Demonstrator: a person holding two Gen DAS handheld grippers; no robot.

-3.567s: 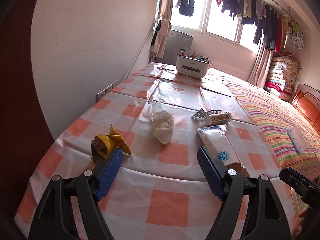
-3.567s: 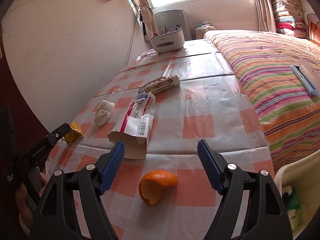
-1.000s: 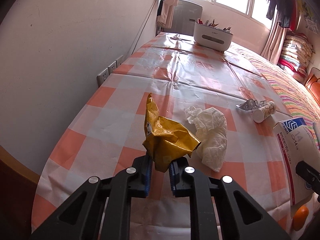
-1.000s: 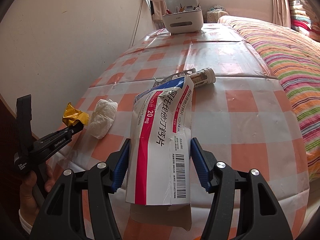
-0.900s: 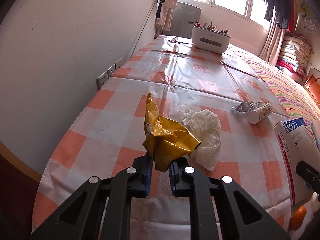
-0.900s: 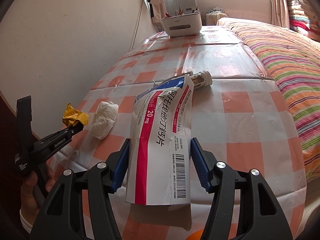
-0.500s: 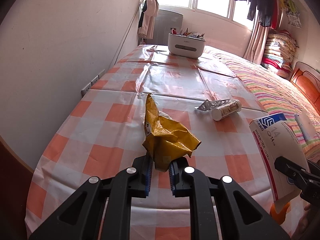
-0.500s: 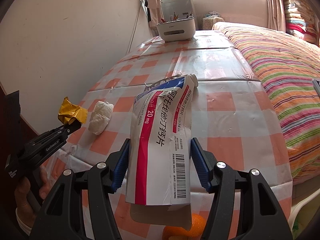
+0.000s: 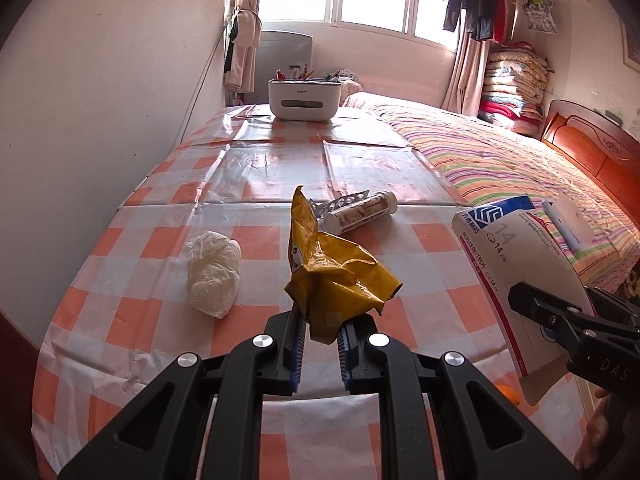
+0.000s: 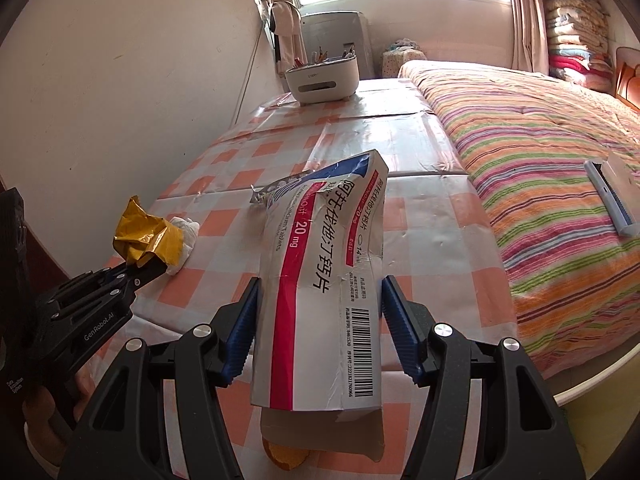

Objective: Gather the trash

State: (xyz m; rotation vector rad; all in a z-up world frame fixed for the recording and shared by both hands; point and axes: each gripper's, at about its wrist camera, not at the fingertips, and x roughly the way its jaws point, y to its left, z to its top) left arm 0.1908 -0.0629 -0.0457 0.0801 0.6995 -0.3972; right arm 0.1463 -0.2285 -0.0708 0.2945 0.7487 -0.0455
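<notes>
My left gripper point(image 9: 318, 332) is shut on a crumpled yellow wrapper point(image 9: 332, 272), which it holds above the checked tablecloth point(image 9: 160, 320). In the right wrist view that wrapper point(image 10: 146, 240) shows at the left in the same jaws. My right gripper point(image 10: 320, 308) is shut on a white medicine box point(image 10: 320, 264) with a red stripe, lifted off the table; the box point(image 9: 516, 256) also shows at the right of the left wrist view. On the cloth lie a white tissue wad point(image 9: 214, 270), a pill bottle point(image 9: 360, 212) and a blister pack point(image 9: 340, 202).
An orange peel point(image 10: 286, 456) lies on the cloth, partly hidden under the box. A white organizer point(image 9: 304, 98) stands at the table's far end. A wall runs along the left side. A striped bed point(image 9: 500, 160) adjoins the table on the right.
Both grippers have risen and drawn back from the table with their loads. The left one has swung right, so the tissue now lies left of the wrapper. The peel has come into view under the box.
</notes>
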